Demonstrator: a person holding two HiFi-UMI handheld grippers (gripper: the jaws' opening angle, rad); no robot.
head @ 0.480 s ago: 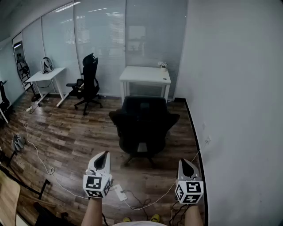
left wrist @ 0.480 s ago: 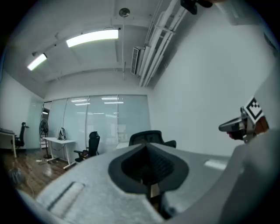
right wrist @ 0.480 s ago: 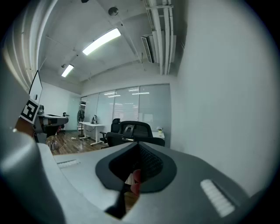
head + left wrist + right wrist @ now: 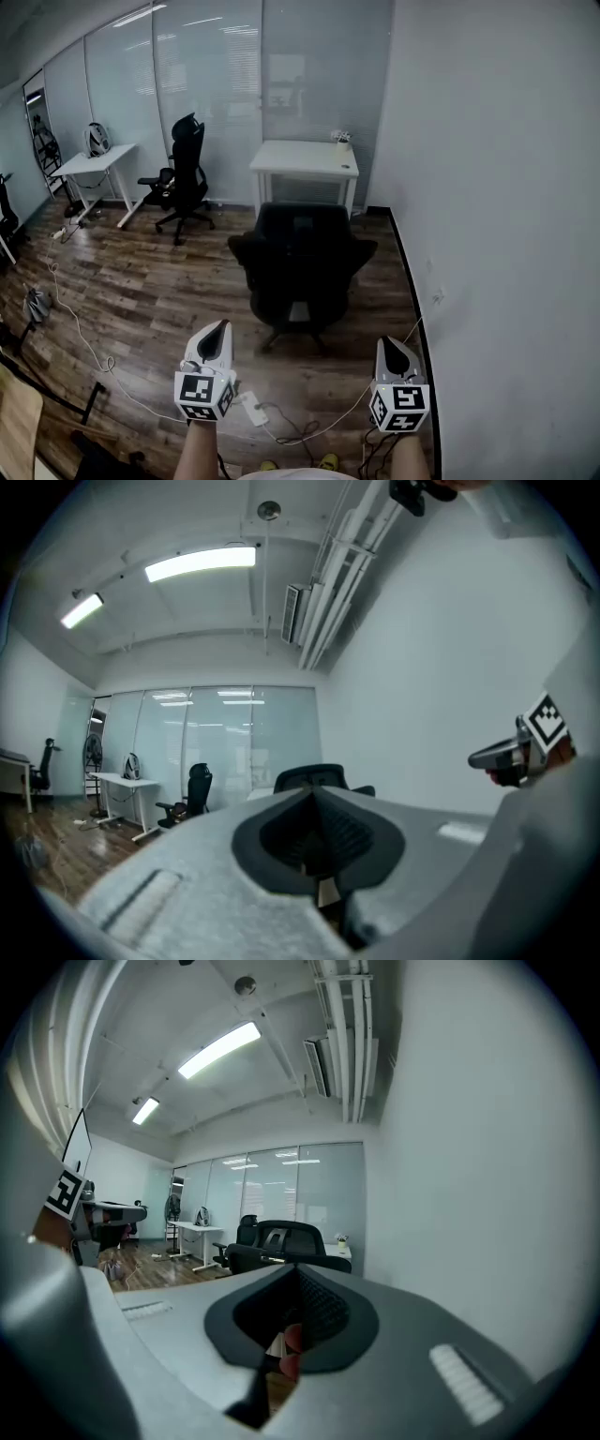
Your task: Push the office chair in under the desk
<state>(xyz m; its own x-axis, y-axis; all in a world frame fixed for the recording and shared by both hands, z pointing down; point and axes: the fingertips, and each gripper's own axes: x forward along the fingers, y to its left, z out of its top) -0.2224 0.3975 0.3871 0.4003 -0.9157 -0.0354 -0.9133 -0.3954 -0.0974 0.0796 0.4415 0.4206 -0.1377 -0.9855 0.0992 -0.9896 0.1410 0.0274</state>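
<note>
Standing back from the chair [image 4: 302, 262], which sits near the desk [image 4: 305, 157], not under it | left claw [image 4: 221, 328] and right claw [image 4: 386, 343] both clenched on nothing | pushing crooked, we could bump the chair's arms on the desk | only the head view shows the floor cable [image 4: 281, 427]; the gripper views show the ceiling lamp [image 4: 200, 562]
</note>
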